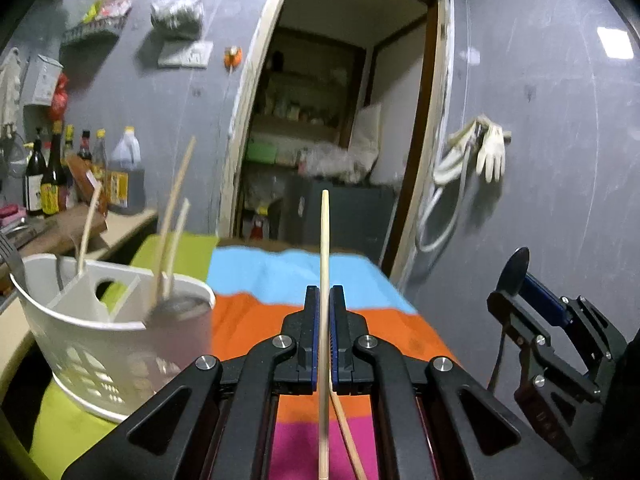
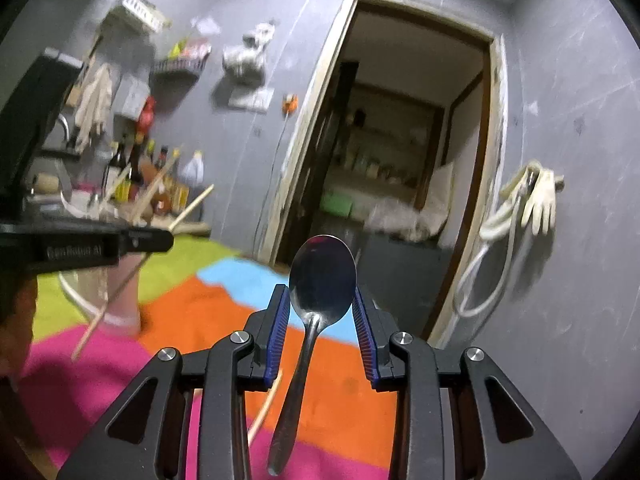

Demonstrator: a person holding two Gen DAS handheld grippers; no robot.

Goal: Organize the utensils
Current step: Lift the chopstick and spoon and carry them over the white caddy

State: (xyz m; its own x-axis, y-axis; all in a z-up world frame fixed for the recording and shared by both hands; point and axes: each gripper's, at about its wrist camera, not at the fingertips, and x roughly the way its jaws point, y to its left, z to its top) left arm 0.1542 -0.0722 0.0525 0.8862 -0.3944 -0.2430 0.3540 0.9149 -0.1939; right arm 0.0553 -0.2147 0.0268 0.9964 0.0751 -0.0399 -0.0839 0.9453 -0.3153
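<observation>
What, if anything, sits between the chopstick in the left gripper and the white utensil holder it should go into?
Nothing visible. The left gripper is shut on the chopstick, and the white utensil holder stands to its left on the striped cloth with only open air between. Its compartments already hold chopsticks, so entry is crowded.

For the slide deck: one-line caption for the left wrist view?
Left gripper shut on a chopstick, beside the white caddy already holding chopsticks.

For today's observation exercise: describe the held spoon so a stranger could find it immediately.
Start at the striped cloth. Above it, the right hand-held gripper clamps a metal spoon by its bowl. Unlike the wooden chopsticks nearby, it is shiny, with a rounded bowl.
</observation>
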